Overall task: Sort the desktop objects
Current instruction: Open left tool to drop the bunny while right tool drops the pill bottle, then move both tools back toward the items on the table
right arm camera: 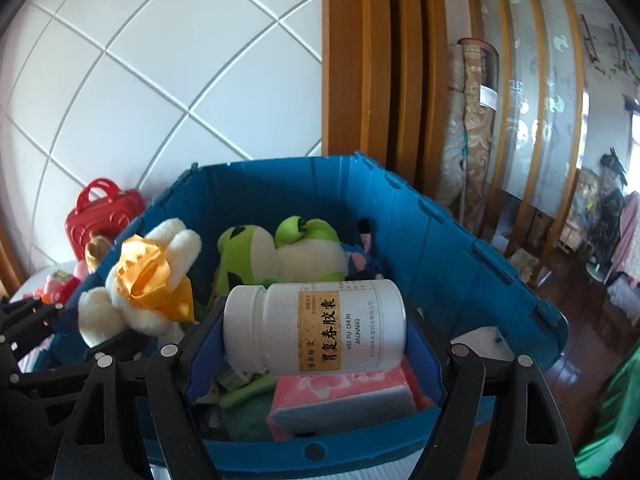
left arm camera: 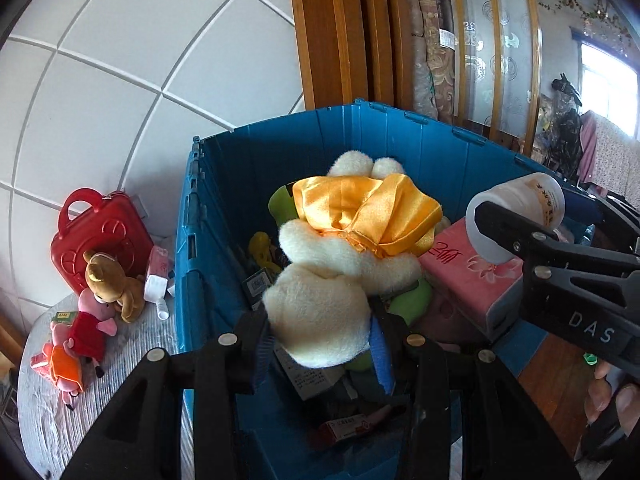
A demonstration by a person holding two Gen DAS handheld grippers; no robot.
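My left gripper [left arm camera: 320,340] is shut on a cream plush toy with an orange satin cloth [left arm camera: 340,264] and holds it over the blue plastic crate [left arm camera: 216,208]. The plush also shows in the right wrist view [right arm camera: 140,288]. My right gripper [right arm camera: 316,332] is shut on a white medicine bottle [right arm camera: 316,330], held sideways above the crate [right arm camera: 460,256]. The bottle shows in the left wrist view [left arm camera: 516,208] too. Inside the crate lie green frog plushes [right arm camera: 280,252], a pink tissue pack [left arm camera: 468,276] and small boxes.
On the table left of the crate stand a red toy suitcase [left arm camera: 100,236], a brown bear plush [left arm camera: 112,284], pig plushes [left arm camera: 84,336] and a small white bottle [left arm camera: 154,288]. A white tiled wall stands behind; wooden door frames and a wood floor are to the right.
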